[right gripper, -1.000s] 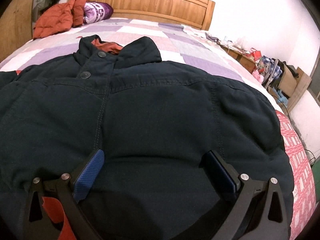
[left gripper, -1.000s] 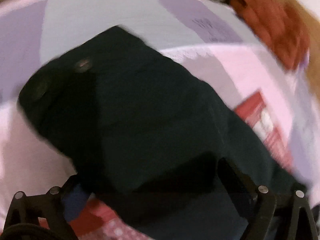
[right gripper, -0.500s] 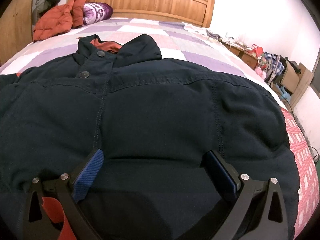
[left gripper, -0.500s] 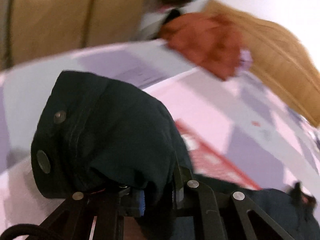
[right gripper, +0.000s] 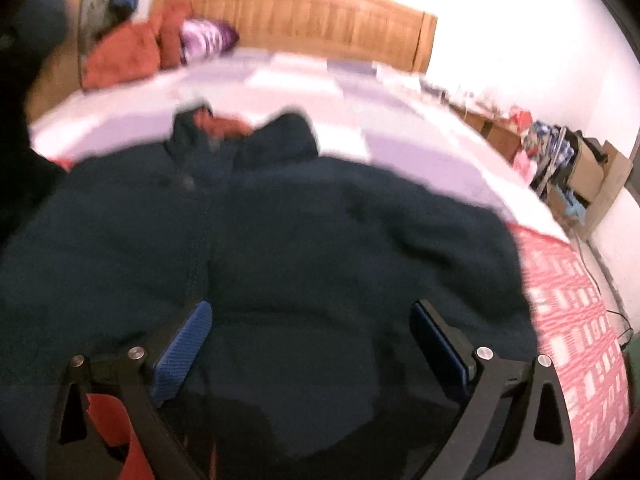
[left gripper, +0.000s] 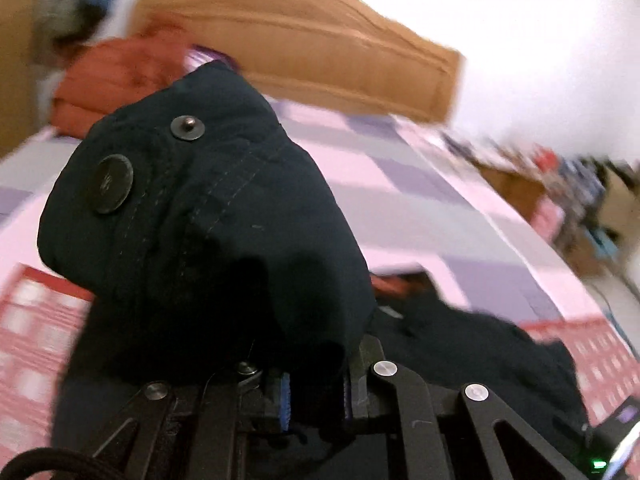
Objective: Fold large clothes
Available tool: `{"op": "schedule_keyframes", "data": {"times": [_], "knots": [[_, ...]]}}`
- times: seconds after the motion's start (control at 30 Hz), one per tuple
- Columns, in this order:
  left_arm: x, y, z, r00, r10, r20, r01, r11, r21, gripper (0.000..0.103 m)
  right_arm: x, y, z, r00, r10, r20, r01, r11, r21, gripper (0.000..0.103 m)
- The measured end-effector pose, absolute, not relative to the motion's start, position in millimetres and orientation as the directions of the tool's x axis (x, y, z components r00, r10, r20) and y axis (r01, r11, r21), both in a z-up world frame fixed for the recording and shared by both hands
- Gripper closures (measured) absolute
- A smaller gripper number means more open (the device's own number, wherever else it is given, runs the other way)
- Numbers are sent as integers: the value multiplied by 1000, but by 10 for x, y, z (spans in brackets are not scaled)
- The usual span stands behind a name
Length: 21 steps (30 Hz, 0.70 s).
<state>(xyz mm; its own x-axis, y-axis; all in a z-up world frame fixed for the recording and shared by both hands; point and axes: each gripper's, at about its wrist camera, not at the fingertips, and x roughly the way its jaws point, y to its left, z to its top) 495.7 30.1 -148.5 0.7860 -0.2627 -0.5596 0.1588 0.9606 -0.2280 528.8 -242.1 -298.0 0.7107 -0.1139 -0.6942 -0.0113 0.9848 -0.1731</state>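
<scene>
1. left gripper (left gripper: 316, 394) clamped tight on a bunched fold of the dark jacket (right gripper: 280, 264); blue pad edges just showing on either side of the pinched cloth, fingertips themselves buried in fabric.
2. held end of the sleeve (left gripper: 192, 216) lifted clear ahead of the left fingers, filling the middle of the left wrist view; a flat dark button (left gripper: 113, 183) and a snap stud (left gripper: 187, 127) plainly readable on it.
3. below and right of the left fingers, more of the jacket lying on the bed (left gripper: 420, 200), blurred, edges hard to trace.
4. right gripper (right gripper: 310, 344) spread wide, blue pads well apart, nothing pinched; whether the pads touch the cloth beneath cannot be told.
5. jacket body spread flat ahead of and under the right fingers, collar (right gripper: 244, 136) at the far end with an orange lining showing, smeared by motion; near hem cut off by the frame.
6. beyond the collar, an orange-red garment (right gripper: 124, 56) and a purple pillow (right gripper: 206, 40) against the wooden headboard (right gripper: 304, 16), all soft.
7. far right of the right fingers, clutter along the wall (right gripper: 560, 148), too blurred to name.
8. dark shape at the upper left of the right wrist view, not identifiable.
</scene>
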Motion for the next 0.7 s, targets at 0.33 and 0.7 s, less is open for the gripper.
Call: {"op": "schedule_keyframes", "data": {"times": [0.33, 0.7], "knots": [[4775, -1471, -2484, 651, -197, -733, 313, 949, 23, 81, 4521, -3269, -2765, 705, -172, -688, 18, 974, -226, 2], [4175, -1132, -1770, 669, -449, -593, 447, 880, -163, 16, 4128, -3806, -2706, 654, -248, -715, 174, 969, -177, 2]]}}
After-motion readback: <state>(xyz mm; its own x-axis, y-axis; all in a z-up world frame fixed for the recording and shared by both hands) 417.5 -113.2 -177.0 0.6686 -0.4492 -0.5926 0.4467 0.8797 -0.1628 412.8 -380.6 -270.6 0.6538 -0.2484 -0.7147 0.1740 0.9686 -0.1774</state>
